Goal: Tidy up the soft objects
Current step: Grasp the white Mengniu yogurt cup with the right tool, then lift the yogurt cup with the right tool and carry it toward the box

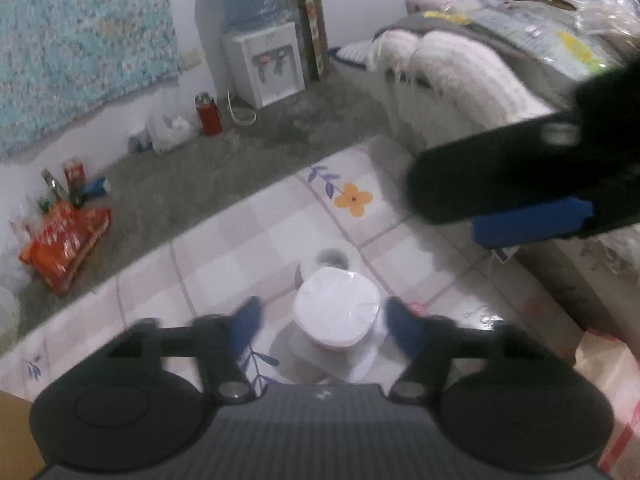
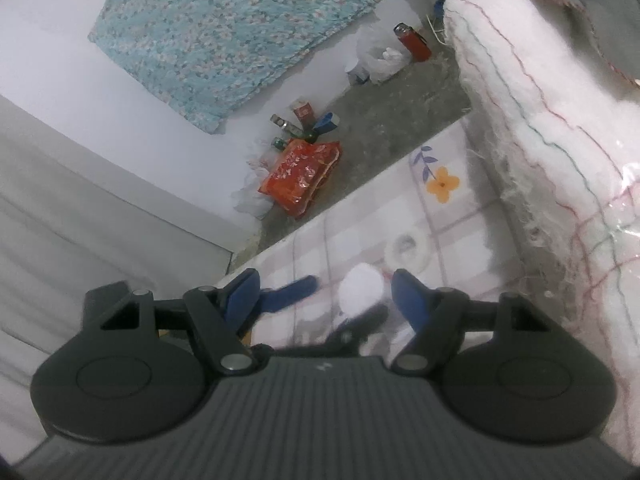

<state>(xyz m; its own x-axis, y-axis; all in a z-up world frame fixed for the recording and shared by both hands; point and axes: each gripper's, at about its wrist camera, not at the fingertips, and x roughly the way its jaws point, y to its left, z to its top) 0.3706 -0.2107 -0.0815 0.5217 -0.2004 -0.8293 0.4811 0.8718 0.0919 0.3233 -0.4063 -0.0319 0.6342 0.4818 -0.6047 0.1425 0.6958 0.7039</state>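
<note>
A round white pack of cotton pads in clear wrap lies on the checked flowered cloth. Just behind it stands a white paper roll. My left gripper hovers over the pack with its blue fingers either side; a gap shows on the left, so it is open. My right gripper hangs open above and to the right, with nothing in it. In the right wrist view, the right gripper looks down on the pack, the roll and a left finger.
A thick pink-white quilt is piled close on the right, with bags on top. The cloth's far edge drops to a concrete floor with a red bag, bottles, a red flask and a water dispenser.
</note>
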